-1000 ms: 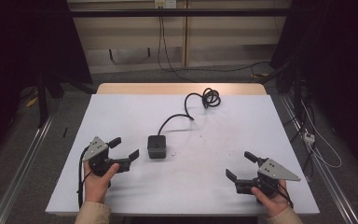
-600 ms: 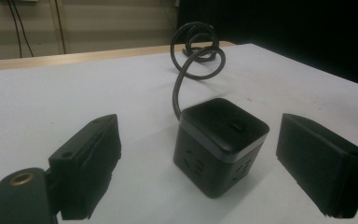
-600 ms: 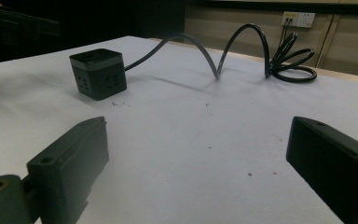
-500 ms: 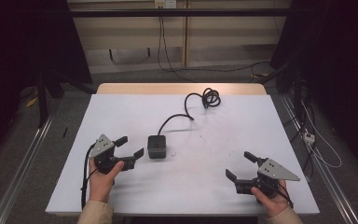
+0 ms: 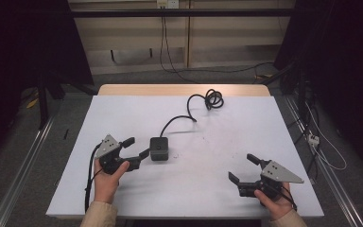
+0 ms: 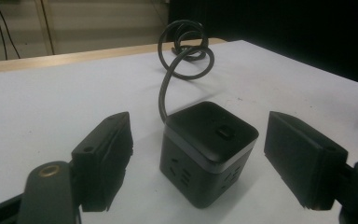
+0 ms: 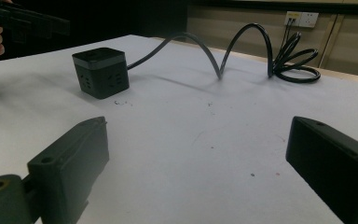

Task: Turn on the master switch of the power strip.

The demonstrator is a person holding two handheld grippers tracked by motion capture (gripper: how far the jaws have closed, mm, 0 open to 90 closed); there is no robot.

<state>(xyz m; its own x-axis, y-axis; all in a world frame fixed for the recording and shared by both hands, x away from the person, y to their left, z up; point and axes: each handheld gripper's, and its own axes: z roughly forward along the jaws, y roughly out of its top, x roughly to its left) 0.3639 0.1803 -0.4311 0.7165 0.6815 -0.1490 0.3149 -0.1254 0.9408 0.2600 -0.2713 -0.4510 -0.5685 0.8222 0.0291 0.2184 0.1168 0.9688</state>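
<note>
Since the earlier frames, the left gripper [image 5: 140,147] has been carried rightward across the white table [image 5: 246,137] toward the black cube power strip [image 5: 159,148], while the right gripper [image 5: 243,168] has been kept where it was near the right front corner. In the high view the left gripper's jaws are seen spread apart, released, with their tips just beside the cube's left side; whether the nearer tip touches it cannot be told from there. In the left gripper view the cube [image 6: 208,151] is framed between the two black jaws, with clear gaps of white table on both sides, so nothing is grasped (socket slots are visible on its facing sides and a small button on its top). The cube is placed left of the table's centre, standing flat. Its black cable [image 5: 177,120] is run from the far side of the cube toward the far edge, arching up off the surface and ending in a loose coil [image 5: 212,98] near the wooden strip at the back. The right gripper is held by a hand [image 5: 275,204] well apart from the cube, its jaws also wide open and empty; in the right gripper view the cube [image 7: 101,72] and coil [image 7: 294,59] are seen farther off across bare table.
</note>
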